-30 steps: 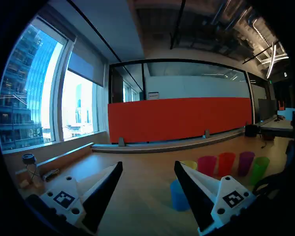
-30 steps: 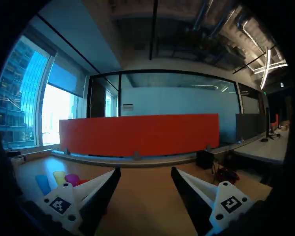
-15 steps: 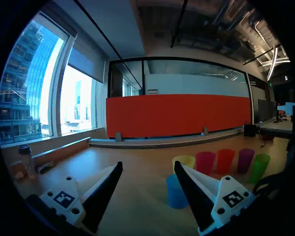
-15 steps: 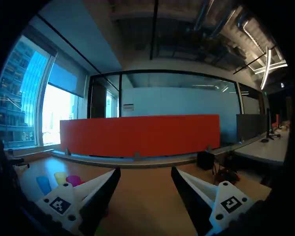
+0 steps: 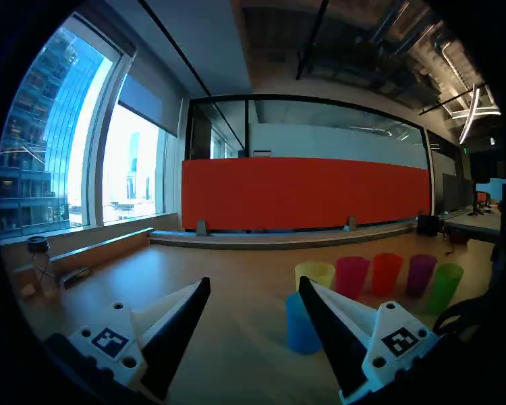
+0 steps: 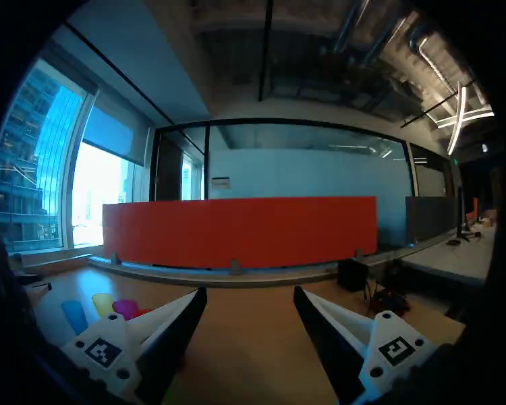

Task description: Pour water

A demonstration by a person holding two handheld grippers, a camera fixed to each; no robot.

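In the left gripper view, a blue cup [image 5: 299,324] stands on the wooden table [image 5: 239,283], partly behind the right finger. Behind it runs a row of yellow [image 5: 314,274], pink [image 5: 351,275], red [image 5: 386,273], purple [image 5: 421,273] and green [image 5: 446,286] cups. My left gripper [image 5: 253,290] hangs open above the table, left of the cups, holding nothing. In the right gripper view, my right gripper [image 6: 249,300] is open and empty, with the blue cup [image 6: 74,315], yellow cup [image 6: 102,303] and pink cup [image 6: 125,308] low at the left.
An orange partition [image 5: 300,192] stands along the table's far edge. A wooden ledge under the windows carries a small dark-topped object [image 5: 37,253] at the left. More desks [image 6: 448,256] and a black box [image 6: 351,273] sit at the right.
The left gripper view has tilted upward a little, so the cups and ledge sit slightly higher and the cups show more fully. The right gripper view has barely shifted.
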